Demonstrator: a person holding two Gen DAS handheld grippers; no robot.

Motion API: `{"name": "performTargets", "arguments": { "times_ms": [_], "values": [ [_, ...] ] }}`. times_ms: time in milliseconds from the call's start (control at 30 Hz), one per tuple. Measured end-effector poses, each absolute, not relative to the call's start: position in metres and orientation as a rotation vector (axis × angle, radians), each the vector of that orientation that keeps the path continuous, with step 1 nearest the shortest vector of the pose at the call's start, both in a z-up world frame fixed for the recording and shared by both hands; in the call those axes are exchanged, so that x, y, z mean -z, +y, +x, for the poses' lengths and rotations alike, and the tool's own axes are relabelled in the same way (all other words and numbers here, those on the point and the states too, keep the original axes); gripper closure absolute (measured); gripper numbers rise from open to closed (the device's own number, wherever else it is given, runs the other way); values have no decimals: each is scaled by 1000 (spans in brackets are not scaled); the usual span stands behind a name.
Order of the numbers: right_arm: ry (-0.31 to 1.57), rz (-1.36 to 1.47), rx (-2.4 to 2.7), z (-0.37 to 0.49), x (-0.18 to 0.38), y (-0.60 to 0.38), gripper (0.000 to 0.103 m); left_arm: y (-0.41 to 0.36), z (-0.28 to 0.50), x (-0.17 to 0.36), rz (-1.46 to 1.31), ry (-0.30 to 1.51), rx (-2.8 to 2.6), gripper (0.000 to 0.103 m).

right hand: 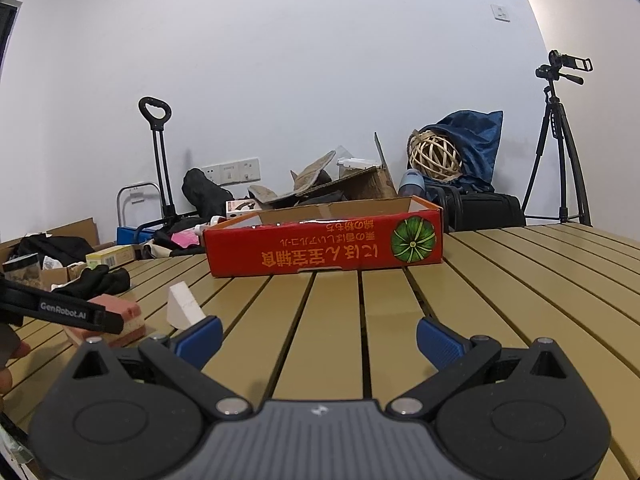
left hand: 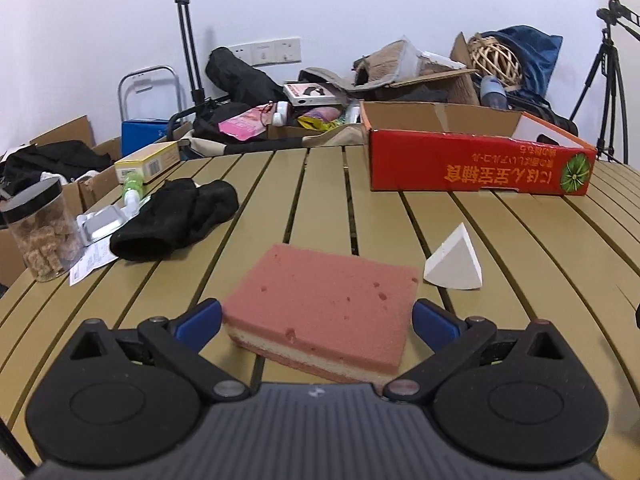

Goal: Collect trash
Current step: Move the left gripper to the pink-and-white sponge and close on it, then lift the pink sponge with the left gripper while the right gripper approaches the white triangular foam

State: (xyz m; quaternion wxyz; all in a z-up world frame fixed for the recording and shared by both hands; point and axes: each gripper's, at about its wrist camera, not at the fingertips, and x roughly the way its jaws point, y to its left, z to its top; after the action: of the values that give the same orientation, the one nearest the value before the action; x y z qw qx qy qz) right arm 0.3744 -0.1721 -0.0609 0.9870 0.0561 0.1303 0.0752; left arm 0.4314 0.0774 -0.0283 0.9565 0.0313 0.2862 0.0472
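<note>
On the slatted surface [left hand: 320, 184], near its front edge, the left tongs [left hand: 317, 322] sit low and level, spread wide with a blue pad at each side of the pink sponge [left hand: 324, 300]; whether the pads press the sponge or only flank it, I cannot tell. Just right of the sponge stands a white wedge [left hand: 456, 262], and beyond, toward the far edge, the red cardboard box [left hand: 480, 164] lies open at the top. The right tongs [right hand: 318, 338] hover level over bare slats, spread wide and holding nothing, aimed at the red cardboard box [right hand: 324, 248].

Only the left view shows the black cloth [left hand: 180, 216], a jar [left hand: 40, 232] and a blister pack [left hand: 100, 224] at the left edge. Only the right view shows the left tongs from the side [right hand: 72, 312], reaching over the sponge [right hand: 128, 312], with the wedge [right hand: 182, 306] beside it, and a camera on a tripod [right hand: 560, 140] behind the surface.
</note>
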Motion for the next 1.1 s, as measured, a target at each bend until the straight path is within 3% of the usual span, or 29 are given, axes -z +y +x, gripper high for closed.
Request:
{"name": "performTargets", "arguments": {
  "times_ms": [233, 300, 367, 467, 1100],
  "values": [
    [254, 106, -145, 374, 61, -172, 0, 79, 434, 33, 45, 598, -68, 4],
    [254, 107, -143, 374, 61, -172, 0, 79, 435, 36, 45, 613, -65, 12],
    [254, 107, -144, 373, 61, -172, 0, 80, 435, 38, 40, 623, -57, 29],
    [253, 106, -146, 373, 61, -172, 0, 82, 433, 37, 16, 627, -39, 45],
    [255, 110, -138, 370, 60, -178, 0, 77, 395, 21, 12, 514, -95, 55]
  ]
}}
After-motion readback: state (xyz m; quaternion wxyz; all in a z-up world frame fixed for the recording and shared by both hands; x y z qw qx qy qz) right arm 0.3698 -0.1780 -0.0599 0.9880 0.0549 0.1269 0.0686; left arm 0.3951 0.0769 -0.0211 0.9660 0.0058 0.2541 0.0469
